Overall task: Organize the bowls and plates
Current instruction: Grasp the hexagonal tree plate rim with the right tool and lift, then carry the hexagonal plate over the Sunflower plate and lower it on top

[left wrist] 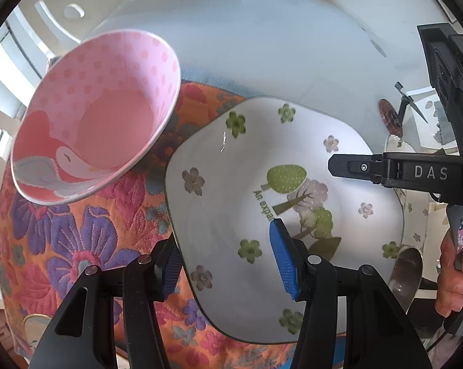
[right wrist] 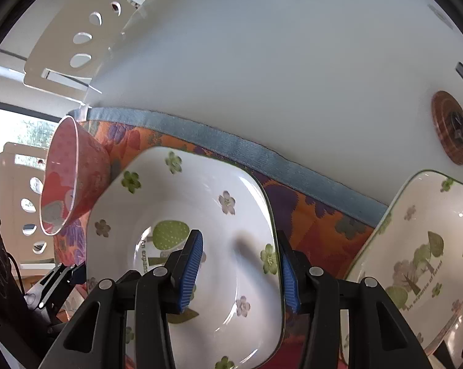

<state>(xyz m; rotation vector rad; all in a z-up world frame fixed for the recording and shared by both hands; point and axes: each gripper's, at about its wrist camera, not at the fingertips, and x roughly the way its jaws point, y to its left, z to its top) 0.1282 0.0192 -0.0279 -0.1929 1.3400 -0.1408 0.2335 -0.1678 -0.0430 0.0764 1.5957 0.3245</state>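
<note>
A white square plate with green flowers and trees (left wrist: 231,190) lies on a flowered orange cloth (left wrist: 77,240). It also shows in the right wrist view (right wrist: 200,203). My left gripper (left wrist: 228,261) is open, its blue pads straddling the plate's near-left rim. My right gripper (right wrist: 240,273) is open, its pads straddling the plate's right rim. A pink dotted bowl (left wrist: 102,113) stands on the cloth to the left, seen too in the right wrist view (right wrist: 74,178). A second matching plate (right wrist: 422,255) sits at the right, its underside hidden.
The white table (left wrist: 262,46) stretches beyond the cloth. A round brown coaster with a black stand (right wrist: 453,126) is far right. White perforated chairs (right wrist: 77,40) stand behind. A metal spoon (left wrist: 406,273) lies at the right.
</note>
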